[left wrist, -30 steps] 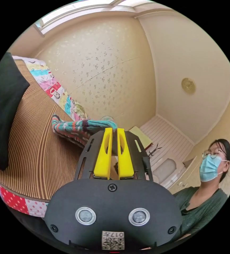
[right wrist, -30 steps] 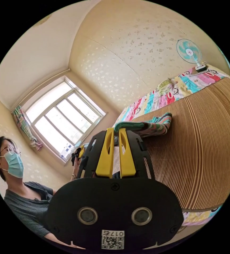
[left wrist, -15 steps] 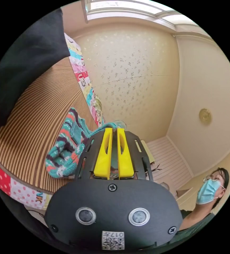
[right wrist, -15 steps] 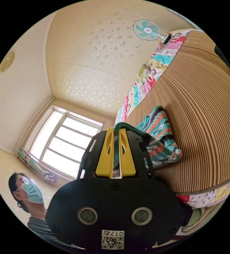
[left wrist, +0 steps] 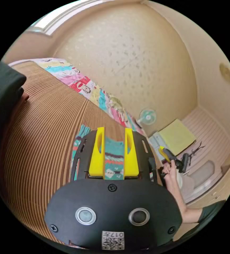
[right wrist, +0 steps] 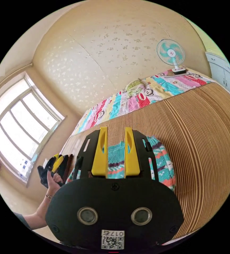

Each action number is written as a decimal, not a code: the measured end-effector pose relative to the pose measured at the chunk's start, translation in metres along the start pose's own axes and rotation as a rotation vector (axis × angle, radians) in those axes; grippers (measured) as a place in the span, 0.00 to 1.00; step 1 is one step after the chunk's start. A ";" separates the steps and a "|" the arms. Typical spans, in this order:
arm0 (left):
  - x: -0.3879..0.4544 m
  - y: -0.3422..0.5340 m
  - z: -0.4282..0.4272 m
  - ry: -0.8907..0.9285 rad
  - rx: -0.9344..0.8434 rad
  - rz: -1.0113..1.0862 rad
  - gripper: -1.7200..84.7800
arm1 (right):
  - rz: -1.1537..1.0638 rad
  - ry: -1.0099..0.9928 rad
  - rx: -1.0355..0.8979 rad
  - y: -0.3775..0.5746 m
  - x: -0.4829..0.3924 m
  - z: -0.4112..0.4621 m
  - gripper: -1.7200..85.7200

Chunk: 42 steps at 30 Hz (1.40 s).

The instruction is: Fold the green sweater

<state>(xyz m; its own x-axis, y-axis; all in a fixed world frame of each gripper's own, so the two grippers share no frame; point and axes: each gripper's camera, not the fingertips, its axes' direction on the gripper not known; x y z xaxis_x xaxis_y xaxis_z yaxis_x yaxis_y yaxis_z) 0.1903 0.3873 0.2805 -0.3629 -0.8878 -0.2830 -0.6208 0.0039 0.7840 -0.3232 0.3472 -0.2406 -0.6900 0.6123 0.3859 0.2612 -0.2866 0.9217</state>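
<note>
Yellow jaws of my left gripper [left wrist: 114,132] and right gripper [right wrist: 115,132] stand spread and hold nothing above the green patterned knit sweater [right wrist: 162,161], which lies on the brown ribbed mat [right wrist: 207,137] before the patchwork bedsheet [right wrist: 146,96].

Left gripper [left wrist: 114,132] and right gripper [right wrist: 115,132] both hold their jaws apart.

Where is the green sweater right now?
The green sweater lies on the striped mat on the bed, just beyond the open right gripper in the right gripper view, and likewise past the open left gripper in the left gripper view.
</note>
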 end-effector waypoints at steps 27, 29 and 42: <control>-0.084 0.217 -0.066 -0.047 0.093 -0.558 0.19 | -0.186 -0.088 -0.334 0.054 -0.033 0.118 0.03; -0.093 0.219 -0.052 -0.022 0.075 -0.564 0.19 | -0.258 -0.116 -0.425 0.053 -0.048 0.143 0.03; -0.070 0.157 -0.087 0.159 0.184 -0.210 0.09 | -0.431 -0.083 -0.986 0.077 -0.119 0.330 0.02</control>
<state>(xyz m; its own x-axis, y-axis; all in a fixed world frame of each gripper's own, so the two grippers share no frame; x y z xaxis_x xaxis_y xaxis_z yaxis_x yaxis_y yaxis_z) 0.1786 0.4098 0.4717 -0.1092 -0.9386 -0.3272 -0.7910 -0.1173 0.6005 0.0020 0.4954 -0.2033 -0.5363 0.8410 0.0714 -0.6772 -0.4793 0.5582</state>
